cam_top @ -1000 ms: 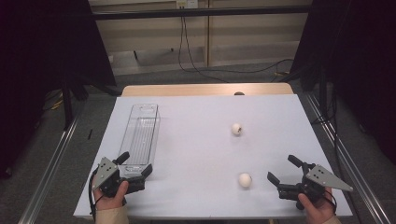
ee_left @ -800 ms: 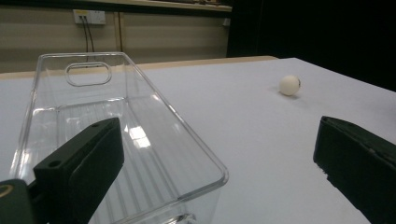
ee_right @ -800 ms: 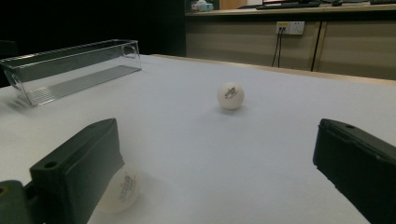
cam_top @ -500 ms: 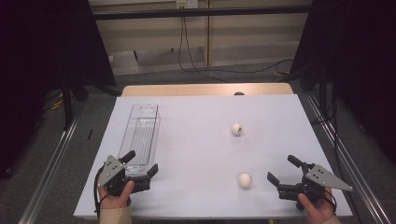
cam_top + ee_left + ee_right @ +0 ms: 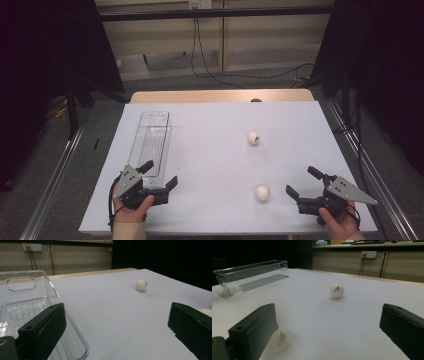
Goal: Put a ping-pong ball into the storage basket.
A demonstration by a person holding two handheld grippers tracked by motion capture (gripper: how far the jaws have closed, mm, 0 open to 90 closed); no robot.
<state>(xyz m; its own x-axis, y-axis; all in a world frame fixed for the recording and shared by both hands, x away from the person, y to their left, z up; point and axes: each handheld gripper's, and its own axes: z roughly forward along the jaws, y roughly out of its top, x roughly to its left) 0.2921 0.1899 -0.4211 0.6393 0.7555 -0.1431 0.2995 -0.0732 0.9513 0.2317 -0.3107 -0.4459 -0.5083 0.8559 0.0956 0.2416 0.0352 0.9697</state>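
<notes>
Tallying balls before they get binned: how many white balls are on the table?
2. The near ball lies just left of the right tongs; the far ball sits mid-table. The clear bin looks empty.

two white balls (image 5: pixel 262 193), one clear bin (image 5: pixel 152 142)

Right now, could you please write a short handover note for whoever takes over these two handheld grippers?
Left gripper: open, holding nothing, at the near end of the long clear plastic bin, one jaw over its rim.
Right gripper: open, holding nothing, low over the white table, just right of the near white ping-pong ball.
The far white ping-pong ball sits loose mid-table.
Done: nothing as yet; the bin holds no ball.
Left: probably grasp each ball and place it in the bin, the near one first, since it is closest to the right gripper.
</notes>
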